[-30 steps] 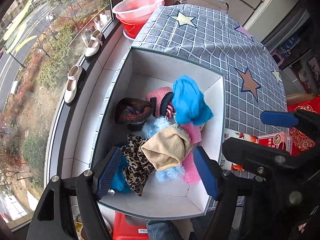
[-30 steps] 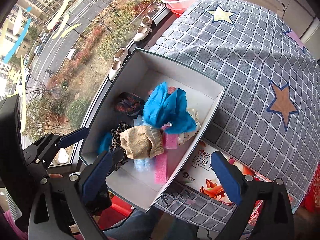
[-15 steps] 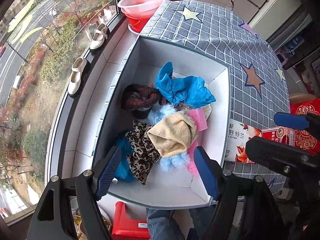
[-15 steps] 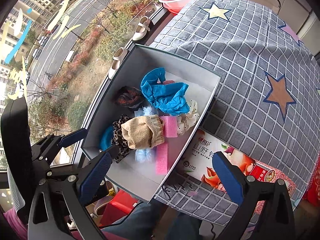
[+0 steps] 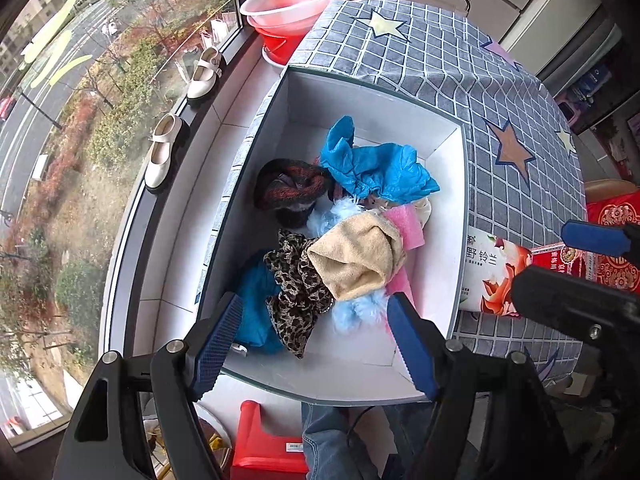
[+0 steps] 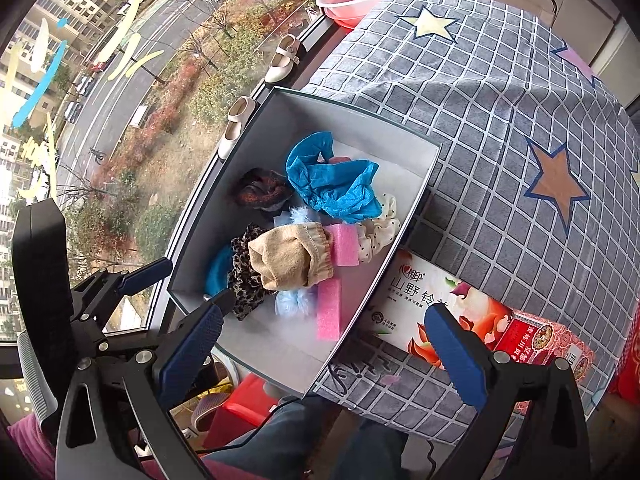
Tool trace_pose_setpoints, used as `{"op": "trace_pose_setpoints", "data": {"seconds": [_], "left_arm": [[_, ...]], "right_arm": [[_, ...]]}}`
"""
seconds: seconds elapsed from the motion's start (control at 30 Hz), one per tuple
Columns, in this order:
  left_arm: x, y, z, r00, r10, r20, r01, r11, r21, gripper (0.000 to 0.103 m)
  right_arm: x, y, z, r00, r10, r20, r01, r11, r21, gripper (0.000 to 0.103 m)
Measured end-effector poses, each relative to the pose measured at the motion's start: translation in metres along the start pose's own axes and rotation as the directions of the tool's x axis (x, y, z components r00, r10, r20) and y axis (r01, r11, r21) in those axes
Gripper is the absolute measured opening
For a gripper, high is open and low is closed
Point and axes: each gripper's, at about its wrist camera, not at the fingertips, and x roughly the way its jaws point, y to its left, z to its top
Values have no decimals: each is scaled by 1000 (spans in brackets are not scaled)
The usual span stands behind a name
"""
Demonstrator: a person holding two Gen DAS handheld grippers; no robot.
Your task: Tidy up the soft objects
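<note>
A white box (image 5: 448, 248) (image 6: 372, 152) sits at the table's window side with several soft things inside. On top lies a crumpled blue cloth (image 5: 376, 168) (image 6: 336, 184). Around it are a beige sock (image 5: 356, 256) (image 6: 288, 256), a leopard scrunchie (image 5: 300, 292) (image 6: 244, 280), a dark knitted piece (image 5: 288, 188) (image 6: 260, 190), pink foam (image 5: 408, 228) (image 6: 330, 312) and a polka-dot scrunchie (image 6: 380, 232). My left gripper (image 5: 316, 344) hangs open above the box's near end, empty. My right gripper (image 6: 324, 356) is open and empty over the box's near corner.
The table wears a grey checked cloth with stars (image 5: 460, 64) (image 6: 500, 100). Printed tissue packs (image 5: 496, 272) (image 6: 452, 312) lie beside the box. Pink basins (image 5: 292, 4), cream shoes (image 5: 164, 152) on the sill and a red stool (image 5: 264, 440) ring the table. A person's jeans (image 5: 332, 444) show below.
The blue cloth, earlier held up above the pile, now lies spread on the other items. Both grippers appear farther from the box.
</note>
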Motion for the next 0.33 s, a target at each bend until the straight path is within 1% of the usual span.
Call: {"op": "trace_pose_setpoints", "data": {"seconds": [0.17, 0.2, 0.3, 0.33], "left_arm": [[1, 4, -5, 1000, -2, -2, 2, 1000, -21, 79], [0, 4, -5, 1000, -3, 10, 3, 1000, -23, 79], [-12, 6, -8, 996, -9, 93, 11, 1000, -22, 79], [-14, 5, -7, 995, -18, 102, 20, 1000, -17, 79]], "right_arm": [[-1, 3, -4, 1000, -1, 2, 1, 1000, -5, 102], [-1, 4, -5, 1000, -3, 1, 3, 1000, -6, 102], [0, 4, -6, 1000, -13, 0, 13, 1000, -2, 102], [0, 4, -6, 1000, -14, 1, 14, 1000, -1, 102]]}}
